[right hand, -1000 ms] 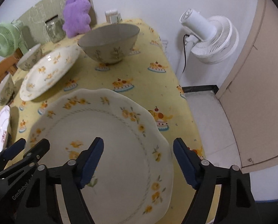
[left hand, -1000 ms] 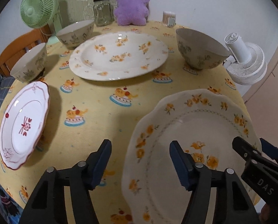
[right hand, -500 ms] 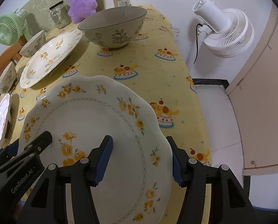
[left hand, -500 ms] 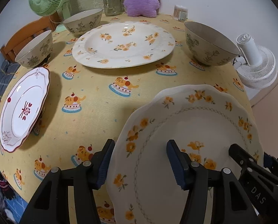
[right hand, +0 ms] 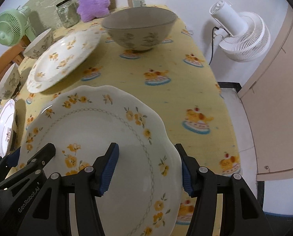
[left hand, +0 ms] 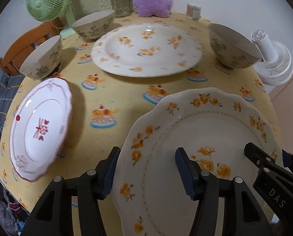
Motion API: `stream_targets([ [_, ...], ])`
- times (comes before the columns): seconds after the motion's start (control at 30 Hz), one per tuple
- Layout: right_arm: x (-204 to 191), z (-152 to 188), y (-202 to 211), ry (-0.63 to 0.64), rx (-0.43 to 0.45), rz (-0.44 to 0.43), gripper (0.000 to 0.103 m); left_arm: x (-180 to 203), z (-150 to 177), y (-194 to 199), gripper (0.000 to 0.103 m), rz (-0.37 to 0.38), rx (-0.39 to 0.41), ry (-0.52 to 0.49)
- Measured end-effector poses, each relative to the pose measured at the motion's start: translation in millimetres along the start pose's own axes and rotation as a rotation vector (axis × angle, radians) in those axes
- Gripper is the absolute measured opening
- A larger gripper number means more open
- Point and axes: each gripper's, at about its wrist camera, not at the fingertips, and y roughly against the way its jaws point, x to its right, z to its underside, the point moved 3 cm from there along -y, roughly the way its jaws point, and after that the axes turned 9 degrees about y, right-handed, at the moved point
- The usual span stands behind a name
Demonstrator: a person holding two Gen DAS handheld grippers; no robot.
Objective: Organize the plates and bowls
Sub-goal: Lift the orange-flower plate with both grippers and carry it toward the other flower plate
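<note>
Scalloped floral plate (left hand: 201,137) sat at the near right corner of the tabletop (left hand: 117,96), directly under both tools. Left tool (left hand: 146,174) straddled the plate's left rim: one finger outside the edge, the other over the plate's well. Right tool (right hand: 148,170) straddled the opposite, right rim likewise. Both stood about half open; neither pad visibly pressed the rim, so no grip was confirmed. The two tools faced each other across the plate's width, equally near. The large floral plate (left hand: 146,49) lay farther back at centre, the likely stacking spot. Judgement: the lift depends on both rims staying between the pads.
</note>
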Motion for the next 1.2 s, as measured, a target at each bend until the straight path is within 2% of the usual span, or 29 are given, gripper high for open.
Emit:
stream_targets([
  [0.37, -47, -10, -3, -0.007, -0.003, 0.022, 0.061, -38, -13, -6, 0.058, 0.013, -0.003, -0.018],
  [0.67, -53, -9, -9, -0.026, -0.021, 0.039, 0.061, -43, -17, -9, 0.059, 0.025, -0.008, -0.024],
  [0.9, -50, -9, -11, -0.034, -0.037, 0.013, 0.063, -46, -17, -12, 0.06, 0.051, -0.037, -0.003],
  [0.97, -50, -9, -12, -0.03, -0.042, 0.001, 0.063, -45, -19, -6, 0.062, 0.059, -0.009, -0.008],
  [1.07, -51, -10, -8, -0.019, -0.034, 0.008, 0.067, -37, -22, 6, 0.075, 0.082, 0.034, -0.054],
  [1.2, -54, -19, 12, 0.008, 0.041, 0.046, 0.071, -40, -30, 14, 0.078, 0.081, 0.056, -0.06],
])
